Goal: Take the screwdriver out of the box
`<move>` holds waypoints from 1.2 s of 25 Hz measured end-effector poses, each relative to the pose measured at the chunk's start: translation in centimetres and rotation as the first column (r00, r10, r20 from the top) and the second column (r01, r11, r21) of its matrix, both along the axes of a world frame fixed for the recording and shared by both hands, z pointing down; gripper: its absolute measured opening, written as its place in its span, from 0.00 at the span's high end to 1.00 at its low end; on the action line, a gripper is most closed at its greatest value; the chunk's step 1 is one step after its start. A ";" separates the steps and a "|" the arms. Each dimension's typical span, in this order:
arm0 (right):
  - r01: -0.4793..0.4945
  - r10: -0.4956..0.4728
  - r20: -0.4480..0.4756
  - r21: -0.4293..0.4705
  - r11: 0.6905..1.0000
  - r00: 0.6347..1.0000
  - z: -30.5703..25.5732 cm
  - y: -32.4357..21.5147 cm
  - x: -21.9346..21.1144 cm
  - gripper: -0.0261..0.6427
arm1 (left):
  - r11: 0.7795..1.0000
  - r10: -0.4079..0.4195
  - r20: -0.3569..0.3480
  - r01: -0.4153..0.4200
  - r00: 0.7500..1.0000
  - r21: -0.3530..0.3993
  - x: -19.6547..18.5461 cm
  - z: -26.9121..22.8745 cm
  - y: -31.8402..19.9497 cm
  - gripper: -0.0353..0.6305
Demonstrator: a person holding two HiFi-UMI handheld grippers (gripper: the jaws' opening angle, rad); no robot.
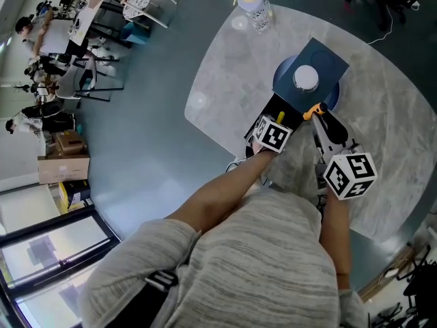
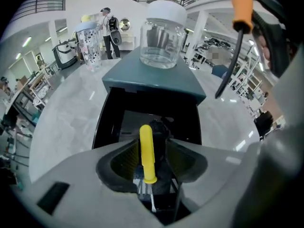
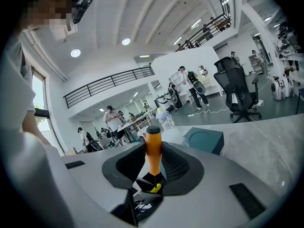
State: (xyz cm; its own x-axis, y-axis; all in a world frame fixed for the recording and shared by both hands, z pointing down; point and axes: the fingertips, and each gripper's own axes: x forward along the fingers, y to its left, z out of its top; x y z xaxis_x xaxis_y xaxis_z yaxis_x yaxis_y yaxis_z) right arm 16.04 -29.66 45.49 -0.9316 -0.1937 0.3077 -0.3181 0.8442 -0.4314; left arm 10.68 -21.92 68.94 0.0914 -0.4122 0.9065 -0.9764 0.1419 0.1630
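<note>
Head view: a person in a grey knitted sweater (image 1: 259,251) works at a pale grey, marble-patterned rounded table (image 1: 225,80). A dark teal box with a black interior (image 1: 328,60) stands near the table's middle. A clear glass jar with a white lid (image 1: 305,78) sits on its top. A clear patterned bottle with a yellow cap (image 1: 254,9) stands well apart at 11 o'clock from the box. The left gripper (image 1: 275,130) is at the box's open black side, at 7 o'clock from the jar. A bit of the yellow-handled screwdriver (image 1: 280,117) shows just above its marker cube. The right gripper (image 1: 326,130) is at 5 o'clock from the jar and carries the orange-handled screwdriver (image 1: 314,111) outside the box.

Left gripper view: the jaws stand released and wide. The yellow-handled screwdriver (image 2: 147,151) rises between them, close against the left pad with a gap to the right pad. The open black interior lies beyond at 12 o'clock. The orange-handled screwdriver (image 2: 242,8) hangs at 1 o'clock, its dark shaft clear of the box.

Right gripper view: the jaws are clenched on the orange-handled screwdriver (image 3: 153,148), which stands upright with its black cap on top. The box (image 3: 204,140) lies at 2 o'clock and the bottle (image 3: 165,119) at 12 o'clock.
</note>
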 end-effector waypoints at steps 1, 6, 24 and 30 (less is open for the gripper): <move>-0.003 0.003 -0.001 0.001 1.000 1.000 -0.1 0.0 0.1 0.80 | 1.000 -0.005 -0.001 0.005 1.000 0.006 0.0 -0.1 0.0 0.67; -0.010 0.010 -0.008 0.006 1.000 1.000 -0.1 0.2 0.3 0.80 | 1.000 -0.018 0.001 0.018 1.000 0.022 -0.4 -0.2 0.1 0.72; -0.035 0.037 -0.027 0.057 0.998 0.999 -1.0 1.4 -0.4 0.80 | 0.981 0.002 -0.047 0.007 0.999 0.196 -1.5 -4.1 -1.5 0.83; -0.075 0.077 -0.022 0.081 0.994 0.997 -2.1 1.4 -1.2 0.80 | 0.944 0.046 -0.108 -0.008 0.993 0.329 -1.9 -8.0 -2.5 0.83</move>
